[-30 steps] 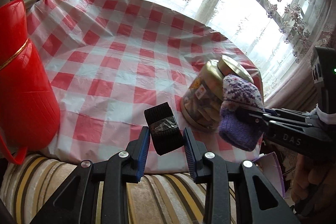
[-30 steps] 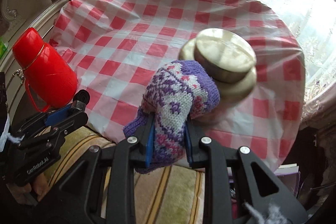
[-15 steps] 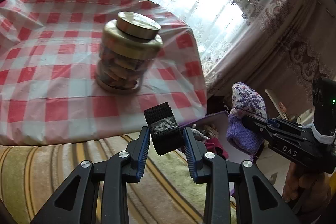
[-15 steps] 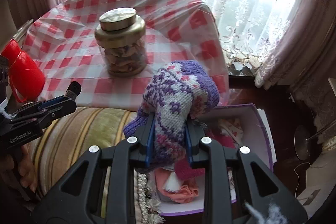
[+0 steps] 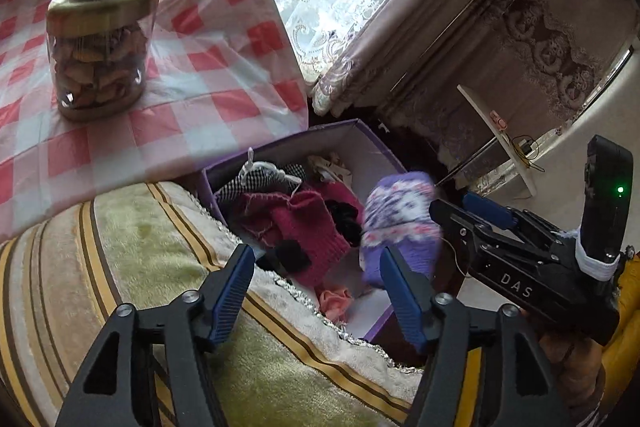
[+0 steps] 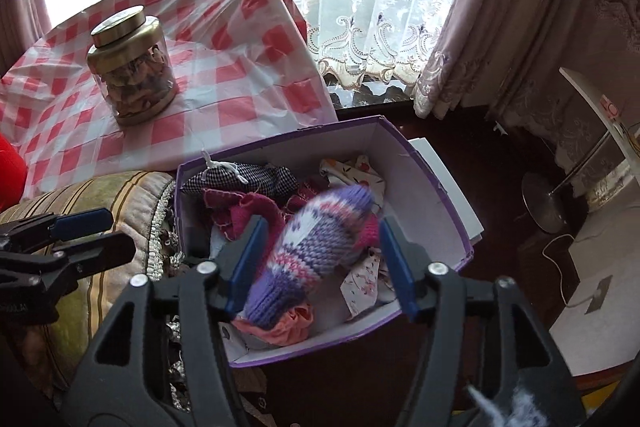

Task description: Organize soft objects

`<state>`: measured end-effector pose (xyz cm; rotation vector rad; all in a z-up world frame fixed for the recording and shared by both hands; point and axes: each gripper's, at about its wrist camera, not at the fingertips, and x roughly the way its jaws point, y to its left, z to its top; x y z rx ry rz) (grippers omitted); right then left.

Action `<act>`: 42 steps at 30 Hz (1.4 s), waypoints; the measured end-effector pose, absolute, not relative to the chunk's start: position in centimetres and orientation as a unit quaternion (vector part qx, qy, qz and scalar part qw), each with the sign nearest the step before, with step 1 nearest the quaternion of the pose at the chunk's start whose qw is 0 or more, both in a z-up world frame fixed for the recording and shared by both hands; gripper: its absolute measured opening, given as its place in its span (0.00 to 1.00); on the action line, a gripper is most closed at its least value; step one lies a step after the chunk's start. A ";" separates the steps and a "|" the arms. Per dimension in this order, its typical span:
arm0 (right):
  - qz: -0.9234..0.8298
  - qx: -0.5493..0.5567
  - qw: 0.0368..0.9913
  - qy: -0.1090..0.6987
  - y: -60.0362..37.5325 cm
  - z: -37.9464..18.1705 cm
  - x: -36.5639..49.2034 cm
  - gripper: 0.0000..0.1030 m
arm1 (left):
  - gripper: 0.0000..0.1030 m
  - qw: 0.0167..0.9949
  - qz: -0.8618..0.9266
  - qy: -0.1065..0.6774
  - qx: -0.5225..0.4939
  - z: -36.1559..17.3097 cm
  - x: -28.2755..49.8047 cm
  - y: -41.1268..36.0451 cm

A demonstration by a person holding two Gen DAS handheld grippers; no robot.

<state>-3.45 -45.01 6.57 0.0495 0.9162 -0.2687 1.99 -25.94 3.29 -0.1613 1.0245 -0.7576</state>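
Purple box (image 6: 424,163), mitten (image 6: 316,243) between parted jaws

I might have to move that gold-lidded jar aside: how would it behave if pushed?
The jar looks glass and packed full, so probably heavy and breakable. Squat with a wide base, it should slide rather than tip. The glossy tablecloth may bunch under it.

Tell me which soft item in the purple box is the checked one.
The black-and-white checked pouch with the white drawstring, at the box's table-side end; the neighbouring knits are magenta and purple-patterned.
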 end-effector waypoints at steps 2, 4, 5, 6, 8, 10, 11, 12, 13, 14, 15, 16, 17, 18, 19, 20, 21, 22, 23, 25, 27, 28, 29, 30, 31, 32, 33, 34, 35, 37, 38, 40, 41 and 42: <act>-0.133 0.026 0.888 0.440 -45.0 6.4 -4.0 0.73 | 0.65 0.791 -0.350 0.497 -0.070 2.5 1.9 -26.2; -0.135 0.027 0.886 0.442 -45.1 6.1 -4.4 0.73 | 0.68 0.787 -0.347 0.505 -0.067 2.0 1.7 -26.2; -0.134 0.029 0.886 0.444 -45.1 6.0 -4.5 0.73 | 0.70 0.790 -0.343 0.504 -0.061 2.0 1.5 -26.1; -0.135 0.031 0.885 0.445 -45.1 5.8 -4.6 0.73 | 0.72 0.794 -0.339 0.503 -0.054 2.0 1.3 -26.1; -0.134 0.037 0.884 0.447 -45.1 5.6 -4.6 0.73 | 0.75 0.798 -0.334 0.499 -0.037 2.0 0.8 -26.4; -0.132 0.042 0.883 0.449 -45.0 5.5 -4.5 0.73 | 0.76 0.801 -0.332 0.498 -0.012 1.9 0.3 -27.0; -0.130 0.043 0.883 0.449 -44.9 5.5 -4.4 0.73 | 0.76 0.802 -0.331 0.497 -0.003 1.8 0.3 -27.3; -0.129 0.042 0.882 0.451 -44.7 5.4 -4.3 0.73 | 0.76 0.802 -0.331 0.498 0.002 1.7 0.2 -27.4; -0.128 0.041 0.882 0.452 -44.5 5.4 -4.2 0.73 | 0.76 0.802 -0.330 0.498 0.002 1.6 0.2 -27.4; -0.127 0.039 0.882 0.453 -44.4 5.4 -4.1 0.73 | 0.76 0.802 -0.329 0.499 0.001 1.5 0.2 -27.3; -0.127 0.038 0.882 0.452 -44.3 5.5 -4.1 0.73 | 0.76 0.802 -0.327 0.500 -0.001 1.5 0.2 -27.3; -0.126 0.038 0.882 0.453 -44.2 5.5 -4.1 0.73 | 0.76 0.801 -0.325 0.502 -0.001 1.5 0.4 -27.3; -0.126 0.038 0.881 0.454 -44.2 5.5 -4.0 0.73 | 0.76 0.801 -0.324 0.503 -0.002 1.5 0.4 -27.3; -0.126 0.039 0.881 0.455 -44.2 5.5 -4.0 0.73 | 0.76 0.801 -0.323 0.503 -0.002 1.4 0.4 -27.3; -0.125 0.039 0.880 0.456 -44.2 5.5 -4.0 0.73 | 0.77 0.801 -0.323 0.503 0.000 1.4 0.4 -27.3; -0.125 0.040 0.880 0.457 -44.2 5.4 -4.0 0.73 | 0.77 0.801 -0.323 0.504 0.002 1.4 0.4 -27.3; -0.125 0.040 0.879 0.458 -44.2 5.4 -4.0 0.73 | 0.77 0.800 -0.324 0.505 0.002 1.4 0.5 -27.4; -0.125 0.041 0.879 0.458 -44.2 5.4 -4.0 0.73 | 0.77 0.800 -0.324 0.505 0.002 1.3 0.5 -27.4; -0.125 0.040 0.879 0.458 -44.3 5.4 -4.0 0.73 | 0.77 0.800 -0.324 0.506 0.001 1.3 0.5 -27.4; -0.125 0.040 0.879 0.458 -44.2 5.4 -4.0 0.73 | 0.77 0.799 -0.323 0.507 0.000 1.3 0.6 -27.5; -0.123 0.040 0.879 0.459 -44.2 5.3 -4.0 0.73 | 0.77 0.800 -0.323 0.506 0.004 1.3 0.5 -27.5; -0.123 0.040 0.878 0.460 -44.2 5.3 -4.0 0.73 | 0.77 0.801 -0.322 0.505 0.007 1.2 0.5 -27.6; -0.123 0.042 0.878 0.460 -44.2 5.2 -4.0 0.73 | 0.77 0.801 -0.321 0.506 0.009 1.2 0.5 -27.6; -0.122 0.042 0.878 0.461 -44.2 5.2 -4.0 0.73 | 0.77 0.801 -0.321 0.506 0.010 1.2 0.5 -27.6; -0.122 0.043 0.878 0.462 -44.2 5.2 -4.0 0.73 | 0.77 0.801 -0.320 0.506 0.010 1.1 0.5 -27.7; -0.122 0.043 0.877 0.462 -44.2 5.2 -4.0 0.73 | 0.77 0.801 -0.321 0.506 0.010 1.1 0.5 -27.7; -0.122 0.044 0.877 0.462 -44.2 5.3 -4.0 0.73 | 0.77 0.801 -0.321 0.506 0.009 1.1 0.5 -27.7; -0.121 0.044 0.877 0.463 -44.3 5.3 -3.9 0.73 | 0.77 0.801 -0.321 0.506 0.009 1.1 0.5 -27.7; -0.121 0.044 0.877 0.463 -44.3 5.3 -3.9 0.73 | 0.77 0.801 -0.320 0.506 0.010 1.1 0.5 -27.7; -0.122 0.044 0.877 0.462 -44.3 5.3 -3.9 0.73 | 0.77 0.801 -0.320 0.506 0.010 1.1 0.5 -27.7; -0.121 0.044 0.877 0.462 -44.3 5.3 -3.9 0.73 | 0.77 0.801 -0.320 0.506 0.010 1.1 0.5 -27.7; -0.121 0.043 0.877 0.463 -44.3 5.3 -3.9 0.73 | 0.77 0.801 -0.320 0.506 0.009 1.1 0.5 -27.7; -0.121 0.044 0.877 0.462 -44.3 5.3 -3.9 0.73 | 0.77 0.801 -0.320 0.506 0.010 1.1 0.5 -27.7; -0.121 0.044 0.877 0.463 -44.3 5.3 -3.9 0.73 | 0.77 0.801 -0.320 0.506 0.010 1.1 0.5 -27.7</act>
